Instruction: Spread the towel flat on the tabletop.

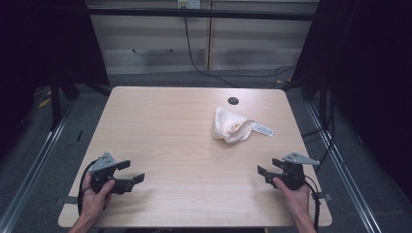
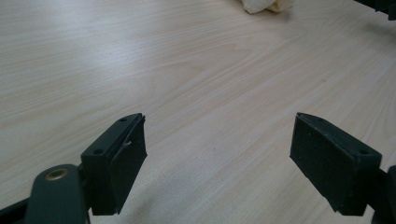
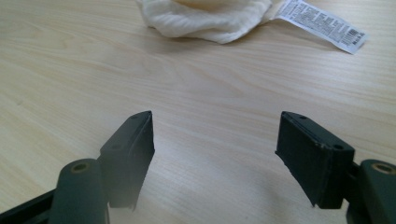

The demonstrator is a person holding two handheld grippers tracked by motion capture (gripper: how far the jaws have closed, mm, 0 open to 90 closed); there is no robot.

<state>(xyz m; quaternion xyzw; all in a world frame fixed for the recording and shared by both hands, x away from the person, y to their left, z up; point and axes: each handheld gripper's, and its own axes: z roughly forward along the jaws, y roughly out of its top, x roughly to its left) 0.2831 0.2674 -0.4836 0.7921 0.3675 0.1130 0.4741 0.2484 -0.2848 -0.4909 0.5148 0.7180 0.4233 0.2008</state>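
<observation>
Honestly nothing's started: both left tongs (image 1: 132,172) and right tongs (image 1: 270,169) gape apart, empty, near the table (image 1: 160,121) edge, crumpled cloth (image 1: 230,125) untouched.

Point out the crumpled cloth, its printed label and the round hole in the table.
crumpled cloth (image 1: 231,125): high view, middle of the bunched fabric.
printed label (image 3: 323,22): right gripper view, middle of the white strip.
round hole (image 1: 233,101): high view, centre of the dark opening.
</observation>
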